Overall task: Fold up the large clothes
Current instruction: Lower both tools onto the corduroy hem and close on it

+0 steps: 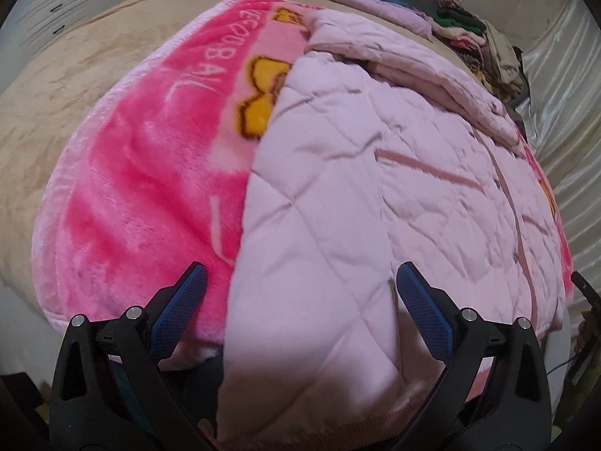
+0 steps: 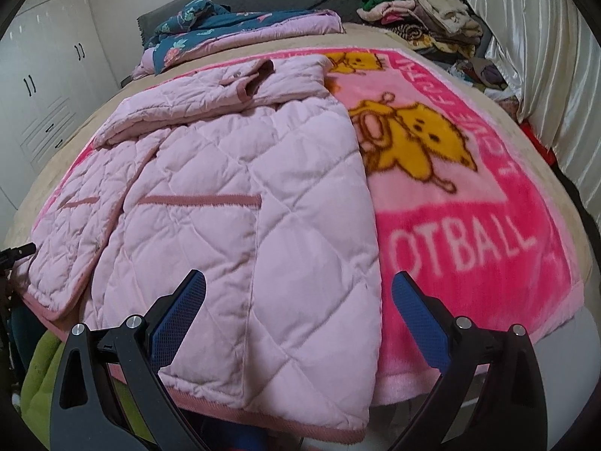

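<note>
A pale pink quilted jacket (image 2: 233, 203) lies flat on a bright pink fleece blanket (image 2: 488, 233) spread over the bed. Its sleeves are folded across the upper part near the collar (image 2: 251, 79). In the left wrist view the jacket (image 1: 375, 195) fills the middle and right, with its hem hanging toward me over the bed edge. My left gripper (image 1: 300, 282) is open above the jacket's lower left corner, holding nothing. My right gripper (image 2: 298, 287) is open above the lower right corner of the jacket, also holding nothing.
A beige sheet (image 1: 75, 94) covers the bed under the blanket. A folded teal floral quilt (image 2: 210, 34) and a heap of clothes (image 2: 420, 18) lie at the far end. White wardrobes (image 2: 45, 86) stand at the left, a shiny curtain (image 2: 544, 56) at the right.
</note>
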`<state>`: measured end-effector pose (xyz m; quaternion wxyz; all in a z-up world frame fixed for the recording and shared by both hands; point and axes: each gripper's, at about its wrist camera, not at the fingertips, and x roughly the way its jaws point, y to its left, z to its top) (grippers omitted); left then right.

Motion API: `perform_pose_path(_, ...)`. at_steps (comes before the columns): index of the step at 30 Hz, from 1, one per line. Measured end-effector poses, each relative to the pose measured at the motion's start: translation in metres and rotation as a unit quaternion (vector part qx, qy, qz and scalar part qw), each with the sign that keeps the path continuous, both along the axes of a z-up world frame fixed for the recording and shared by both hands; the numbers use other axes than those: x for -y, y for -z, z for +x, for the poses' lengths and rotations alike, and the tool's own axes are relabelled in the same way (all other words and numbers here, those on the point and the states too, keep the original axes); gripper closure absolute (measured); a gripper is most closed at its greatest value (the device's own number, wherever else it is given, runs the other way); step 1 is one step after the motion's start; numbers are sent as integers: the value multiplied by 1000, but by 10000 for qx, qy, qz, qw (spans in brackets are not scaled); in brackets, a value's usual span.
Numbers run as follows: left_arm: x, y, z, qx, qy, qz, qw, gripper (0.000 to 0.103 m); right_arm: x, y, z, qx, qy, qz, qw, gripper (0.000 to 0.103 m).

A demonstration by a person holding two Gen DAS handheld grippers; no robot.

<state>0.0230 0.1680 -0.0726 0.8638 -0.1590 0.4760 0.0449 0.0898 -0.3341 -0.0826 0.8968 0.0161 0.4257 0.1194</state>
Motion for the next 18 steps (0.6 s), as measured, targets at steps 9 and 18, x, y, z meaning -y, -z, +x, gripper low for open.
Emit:
perform_pose_path(9,10,2,-7,-59,230,46,9997,9,16,29,-14,-542,51,73,9985,4)
perform_pose_path(18,12,2,-7,-34,219,77,9997,8,26,63,-30,-1140,-66,768,9905,7)
